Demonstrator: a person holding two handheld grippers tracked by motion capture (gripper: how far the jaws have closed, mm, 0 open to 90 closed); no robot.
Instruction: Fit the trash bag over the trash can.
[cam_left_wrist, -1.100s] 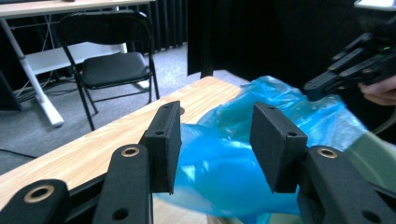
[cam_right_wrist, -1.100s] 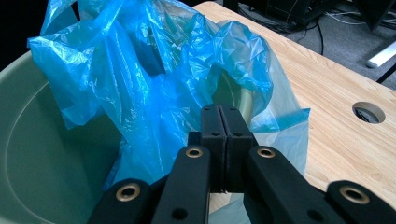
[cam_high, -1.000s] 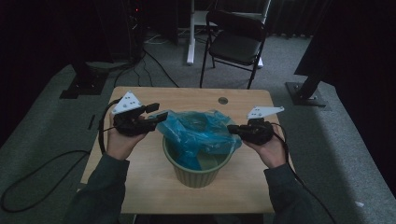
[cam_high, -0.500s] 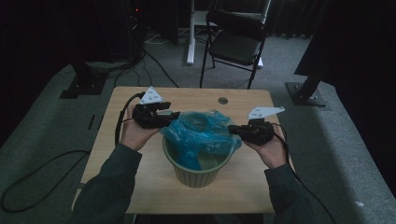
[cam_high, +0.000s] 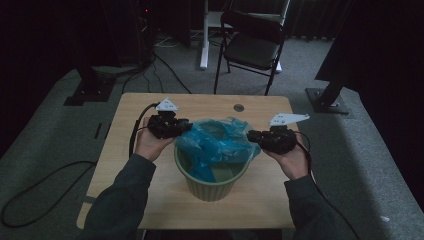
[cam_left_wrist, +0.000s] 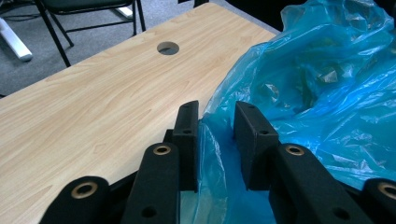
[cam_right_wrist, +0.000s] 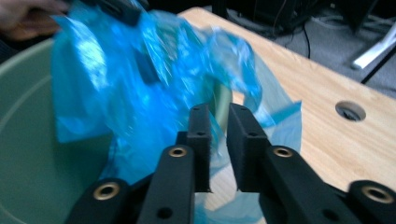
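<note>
Bag (cam_high: 216, 142), blue plastic, drapes over green bin (cam_high: 210, 182) mid-table. Left gripper (cam_high: 184, 129) jaws just closing, gap remains, film between. Right gripper (cam_high: 251, 136) jaws just opening, film loose between.

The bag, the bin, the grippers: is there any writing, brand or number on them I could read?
None: no word, label, brand or number can be read.
Blue bag: plain plastic.
Green bin: plain ribbed wall.
Left gripper and right gripper: black, unmarked.
Table: bare wood grain.
</note>
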